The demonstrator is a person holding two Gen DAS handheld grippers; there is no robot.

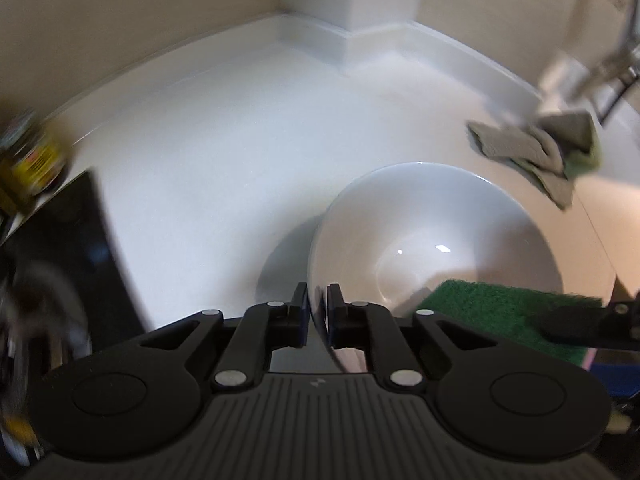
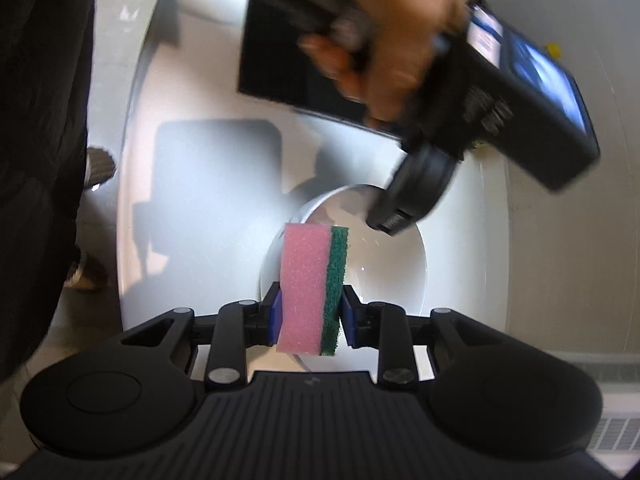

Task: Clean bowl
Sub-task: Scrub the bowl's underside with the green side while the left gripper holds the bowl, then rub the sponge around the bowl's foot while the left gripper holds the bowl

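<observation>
The white bowl [image 1: 436,240] sits tilted over the white counter [image 1: 224,152], its near rim pinched between the left gripper's [image 1: 318,304] fingers. The right gripper [image 2: 309,312] squeezes a pink-and-green sponge [image 2: 312,288] just above the bowl's inside. A grey cloth [image 1: 536,152] lies beyond; no writing is legible, and the yellow label [image 1: 28,168] at left is blurred.
</observation>
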